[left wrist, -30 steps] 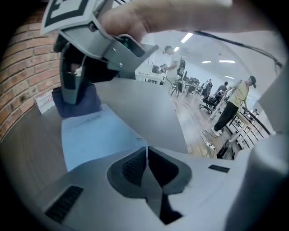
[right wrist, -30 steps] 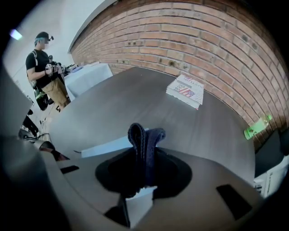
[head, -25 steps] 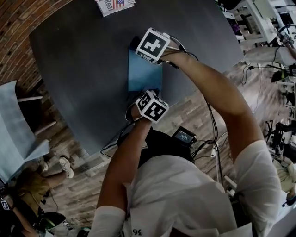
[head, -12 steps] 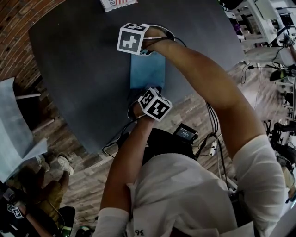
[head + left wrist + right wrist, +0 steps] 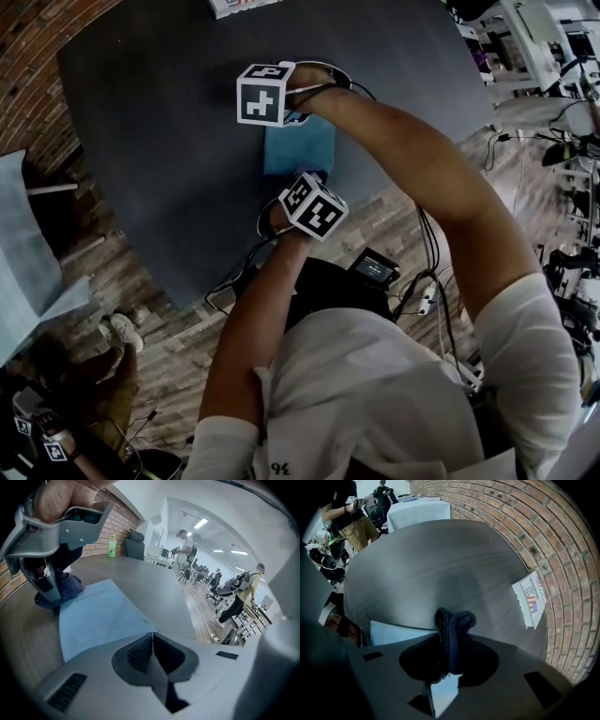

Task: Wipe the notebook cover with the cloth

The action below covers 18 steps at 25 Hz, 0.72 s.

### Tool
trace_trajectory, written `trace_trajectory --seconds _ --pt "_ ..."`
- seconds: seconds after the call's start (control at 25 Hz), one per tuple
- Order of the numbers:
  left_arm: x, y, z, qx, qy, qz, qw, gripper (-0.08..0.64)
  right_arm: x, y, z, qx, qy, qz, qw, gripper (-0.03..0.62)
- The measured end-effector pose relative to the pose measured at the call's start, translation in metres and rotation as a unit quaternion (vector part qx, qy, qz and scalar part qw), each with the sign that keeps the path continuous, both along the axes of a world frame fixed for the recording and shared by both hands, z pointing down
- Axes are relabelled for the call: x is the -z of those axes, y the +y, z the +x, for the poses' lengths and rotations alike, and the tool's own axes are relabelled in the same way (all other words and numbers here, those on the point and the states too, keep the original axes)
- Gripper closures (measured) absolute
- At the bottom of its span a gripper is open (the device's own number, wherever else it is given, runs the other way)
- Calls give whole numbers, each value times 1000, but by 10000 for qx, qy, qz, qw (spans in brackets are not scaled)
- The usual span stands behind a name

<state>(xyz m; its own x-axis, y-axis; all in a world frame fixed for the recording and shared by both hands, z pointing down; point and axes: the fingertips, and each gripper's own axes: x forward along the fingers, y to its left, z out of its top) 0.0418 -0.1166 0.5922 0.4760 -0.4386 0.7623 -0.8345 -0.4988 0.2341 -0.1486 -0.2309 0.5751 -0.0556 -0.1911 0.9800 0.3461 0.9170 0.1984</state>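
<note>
A light blue notebook point(image 5: 300, 145) lies flat near the front edge of the dark round table point(image 5: 159, 141). Over the notebook's far end, my right gripper point(image 5: 450, 641) is shut on a dark blue cloth point(image 5: 452, 630). In the left gripper view that cloth point(image 5: 70, 587) touches the cover beside the printed word at the far left corner. At the near end of the notebook point(image 5: 103, 616) sits my left gripper point(image 5: 152, 641), shut with nothing between its jaws. Both marker cubes hide the jaws in the head view.
A printed sheet with a flag point(image 5: 532, 597) lies at the table's far edge by the brick wall. A green bottle point(image 5: 112, 545) and a dark chair point(image 5: 135, 543) stand at one side of the table. Another table under a white cover point(image 5: 419, 510) and people are around.
My right gripper has slid left along the notebook's far end with the cloth in it. The left gripper has stayed at the near end.
</note>
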Motion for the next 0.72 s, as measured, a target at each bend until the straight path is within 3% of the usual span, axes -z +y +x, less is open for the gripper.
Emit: trace_trajectory --seconds 0.72 --pt "2 -1 -5 83 -45 -30 10000 543 -1 75 23 236 594 -1030 9926 486"
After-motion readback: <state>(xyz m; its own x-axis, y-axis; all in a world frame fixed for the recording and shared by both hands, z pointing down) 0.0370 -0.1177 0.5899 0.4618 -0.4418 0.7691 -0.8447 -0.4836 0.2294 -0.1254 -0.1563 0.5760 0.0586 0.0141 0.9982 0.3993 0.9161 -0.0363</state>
